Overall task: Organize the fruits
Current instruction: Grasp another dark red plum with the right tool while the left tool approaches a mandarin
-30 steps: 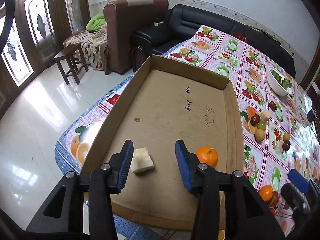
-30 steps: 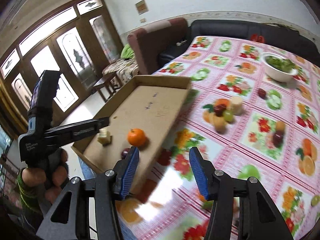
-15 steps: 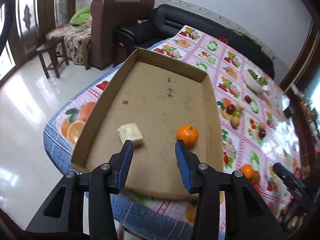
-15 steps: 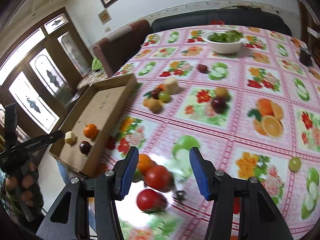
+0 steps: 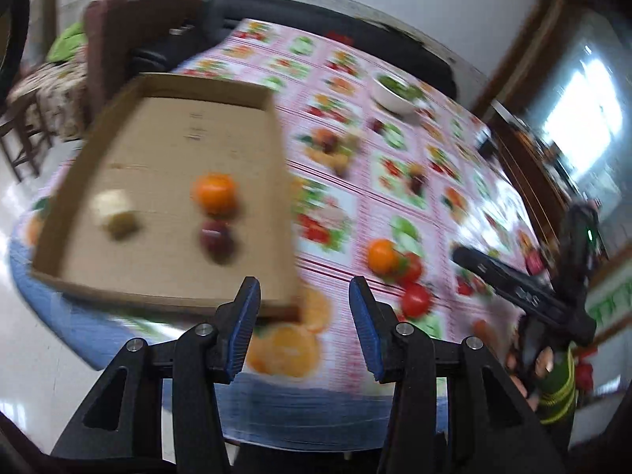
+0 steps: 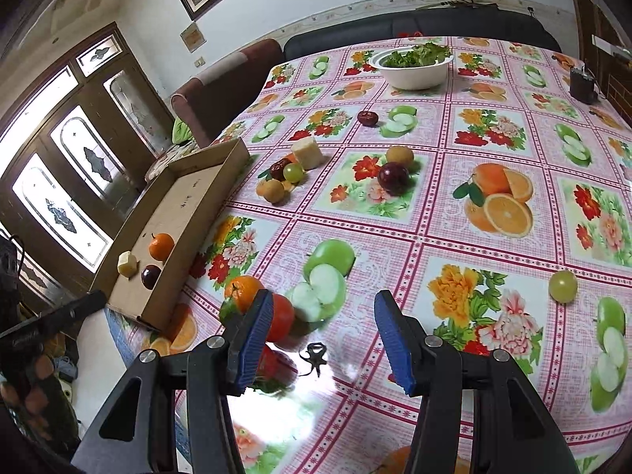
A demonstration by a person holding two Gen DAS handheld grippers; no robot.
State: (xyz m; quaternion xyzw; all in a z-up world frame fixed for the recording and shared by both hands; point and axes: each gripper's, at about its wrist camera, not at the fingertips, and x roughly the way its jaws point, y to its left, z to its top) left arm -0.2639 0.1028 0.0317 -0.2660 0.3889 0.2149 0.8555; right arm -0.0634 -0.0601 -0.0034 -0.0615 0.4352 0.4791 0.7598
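Note:
A cardboard tray [image 6: 185, 205] at the table's left edge holds an orange [image 6: 161, 245], a pale chunk [image 6: 127, 264] and a dark plum [image 6: 151, 275]. My right gripper [image 6: 324, 295] is open over the tablecloth, with only cloth between its fingers. An orange [image 6: 243, 290] and a tomato [image 6: 282, 316] lie just beyond its left finger, and a second tomato [image 6: 272, 363] is half hidden behind that finger. My left gripper [image 5: 304, 282] hovers over the tray's [image 5: 166, 150] near right corner in a blurred view. Its jaws are opening and hold nothing.
Mid-table lie a plum [image 6: 393, 177], a yellowish fruit [image 6: 399, 155], a pale chunk [image 6: 308, 152], a green grape [image 6: 293, 172] and other small fruits. A lone grape [image 6: 563, 285] sits at the right. A white bowl of greens [image 6: 414, 67] and a dark cup [image 6: 580, 83] stand at the far end.
The left gripper swung right, from over the tray floor to the tray's near corner, and its jaws widened slightly. The right gripper swung from the tray to the tomatoes and sank a little.

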